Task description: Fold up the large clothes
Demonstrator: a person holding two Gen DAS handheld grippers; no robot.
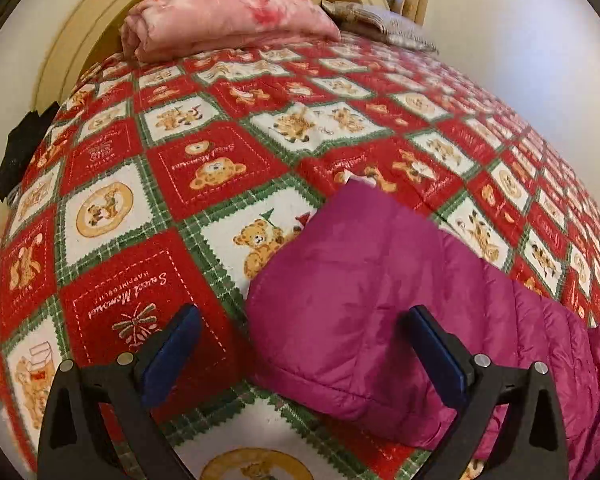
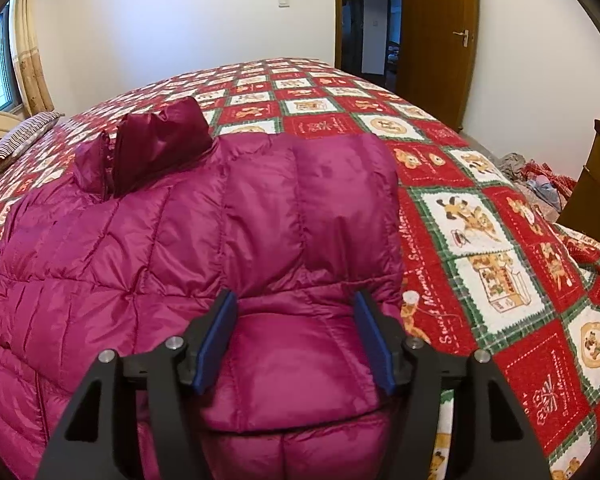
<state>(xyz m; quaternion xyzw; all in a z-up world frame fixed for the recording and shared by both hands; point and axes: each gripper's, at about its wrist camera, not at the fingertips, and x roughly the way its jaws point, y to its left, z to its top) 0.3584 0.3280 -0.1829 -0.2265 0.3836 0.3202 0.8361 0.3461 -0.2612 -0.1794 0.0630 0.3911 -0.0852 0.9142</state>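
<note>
Bed quilt [image 2: 480,208]: red, white and green patchwork with teddy bears, covering the whole bed; panels read "Sweet Memories" and "Happiness".
Down jacket [image 2: 204,248]: magenta, quilted, lying flat on the near part of the quilt; its long axis runs across the bed as seen from the right wrist, the darker hood [image 2: 156,152] standing up at the far left, towards the striped pillow [image 2: 20,140].
Folded sleeve [image 2: 340,208]: laid over the jacket's body, its end towards the near edge of the bed.
Pink folded blanket [image 1: 228,16]: at the headboard, well apart from the jacket.
Door [image 2: 440,36]: wooden, with a red paper character near its top.
Right gripper [image 2: 296,344]: tilted downward over the sleeve end, jaws apart, the fabric between the blue pads but not pinched.
Left gripper [image 1: 300,356]: tilted downward, jaws wide apart over the jacket's edge and the quilt, gripping nothing.
</note>
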